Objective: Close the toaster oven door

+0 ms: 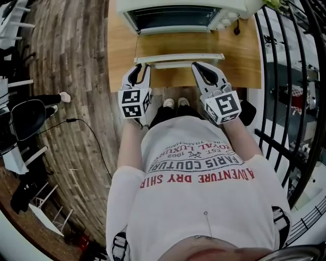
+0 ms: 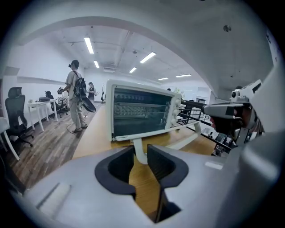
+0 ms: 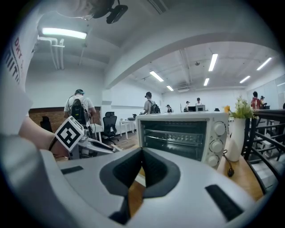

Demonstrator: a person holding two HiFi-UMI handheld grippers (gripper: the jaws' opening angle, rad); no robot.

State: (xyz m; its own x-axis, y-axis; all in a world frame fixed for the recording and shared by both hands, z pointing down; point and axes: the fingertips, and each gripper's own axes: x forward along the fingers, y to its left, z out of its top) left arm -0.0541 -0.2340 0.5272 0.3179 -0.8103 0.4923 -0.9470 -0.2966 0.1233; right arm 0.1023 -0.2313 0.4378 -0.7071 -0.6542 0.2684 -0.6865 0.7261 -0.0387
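Observation:
The white toaster oven (image 1: 178, 15) stands at the back of the wooden table (image 1: 122, 56). Its glass door (image 1: 178, 46) lies open and flat toward me, with the white handle (image 1: 178, 57) along its near edge. My left gripper (image 1: 143, 66) is at the handle's left end. In the left gripper view the handle's left post (image 2: 139, 151) fills the narrow gap of the left gripper (image 2: 141, 153), and both pads seem to touch it. My right gripper (image 1: 195, 65) sits just before the handle's right part; in the right gripper view the right gripper (image 3: 141, 153) has its tips together, nothing between them, facing the oven (image 3: 182, 133).
A white vase with a plant (image 3: 236, 133) and a black plug (image 3: 230, 171) stand right of the oven. A black railing (image 1: 285, 76) runs along the table's right side. A cable (image 1: 91, 137) lies on the wooden floor at left. People and desks are far behind.

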